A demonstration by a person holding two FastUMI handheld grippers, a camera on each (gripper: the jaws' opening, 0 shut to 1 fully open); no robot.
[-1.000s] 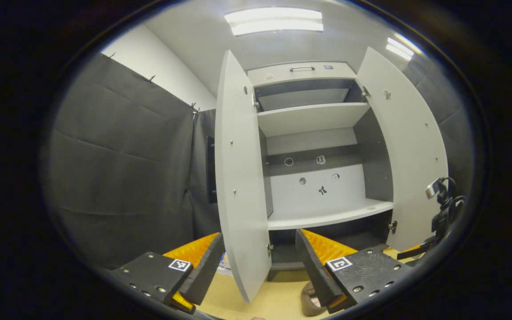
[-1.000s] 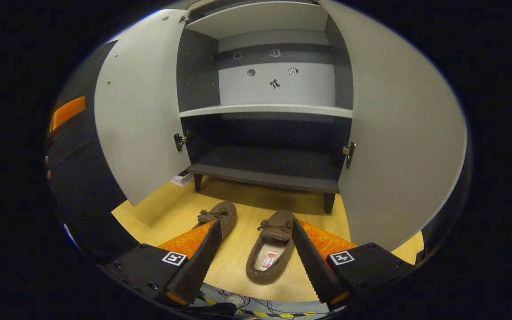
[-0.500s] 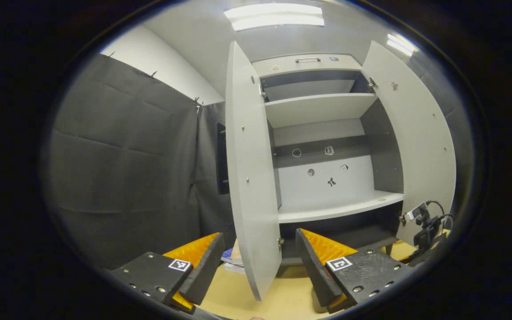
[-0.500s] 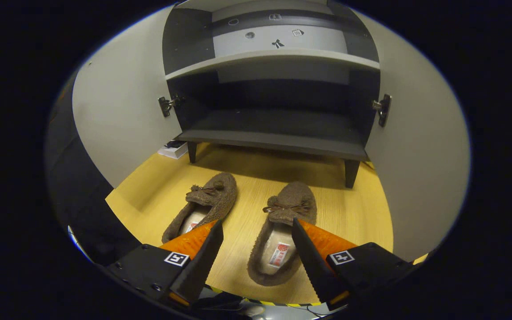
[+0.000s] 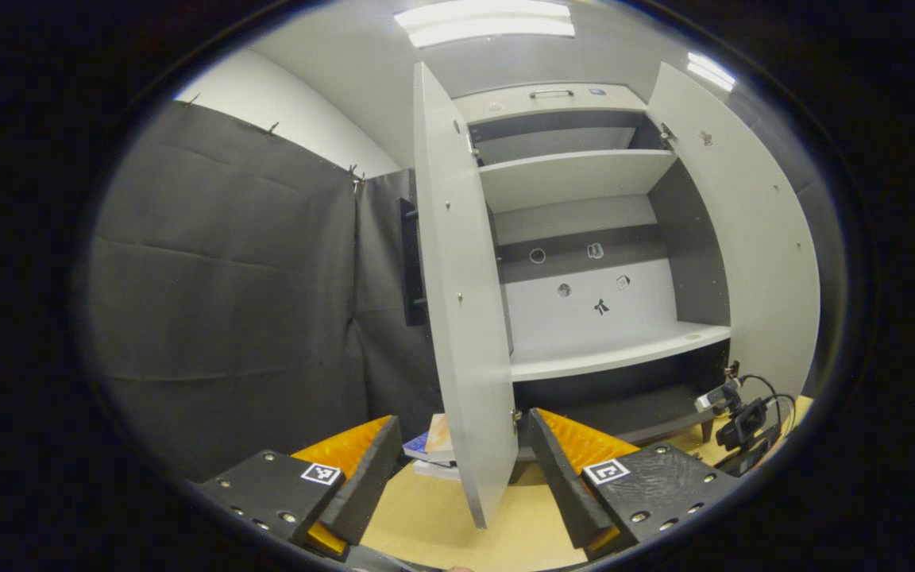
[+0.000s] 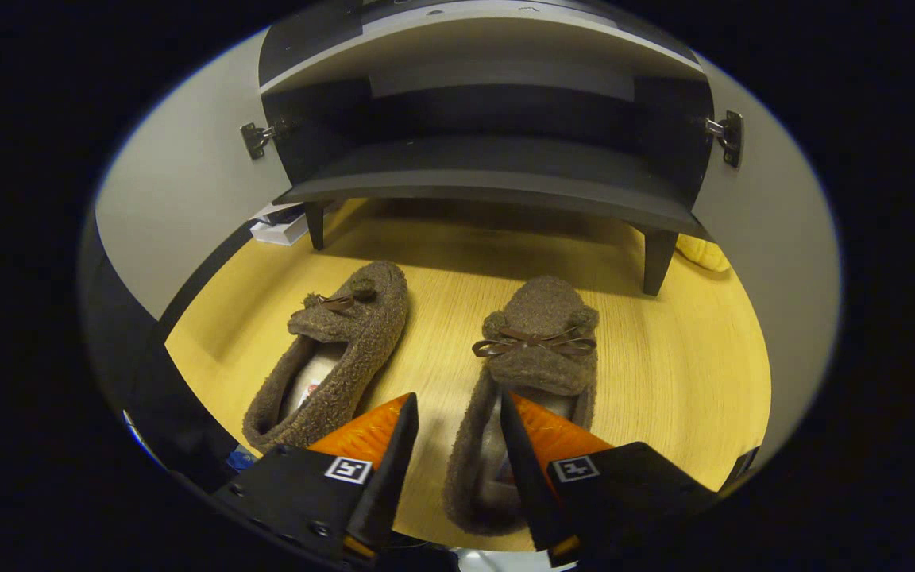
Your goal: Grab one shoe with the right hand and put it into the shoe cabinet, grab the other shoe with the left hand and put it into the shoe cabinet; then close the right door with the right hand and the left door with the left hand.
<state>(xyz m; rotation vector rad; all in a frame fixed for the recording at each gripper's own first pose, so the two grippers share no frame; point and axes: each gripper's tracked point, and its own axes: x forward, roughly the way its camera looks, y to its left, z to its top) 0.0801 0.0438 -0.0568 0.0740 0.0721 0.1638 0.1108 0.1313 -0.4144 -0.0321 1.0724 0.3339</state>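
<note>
**Right gripper straddles the slipper's side wall**

The right gripper [image 6: 451, 469] is partly open around the left wall of the fuzzy brown slipper [image 6: 533, 373] on the yellow wooden floor [image 6: 664, 381]. The wall probably bends easily; grip near the heel. The left gripper [image 5: 461, 477] hangs open.

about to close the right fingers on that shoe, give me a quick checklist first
1. Right gripper straddles one side wall of the right shoe, one finger inside it: ok.
2. Fingers pressing on it yet: not ok, a gap remains.
3. Left shoe apart from the right gripper's fingers: cannot tell, the near finger overlaps its heel in the right gripper view.
4. Bottom shelf of the cabinet bare: ok.
5. Left door and right door open: ok.
6. Left gripper open and holding nothing: ok.
</note>
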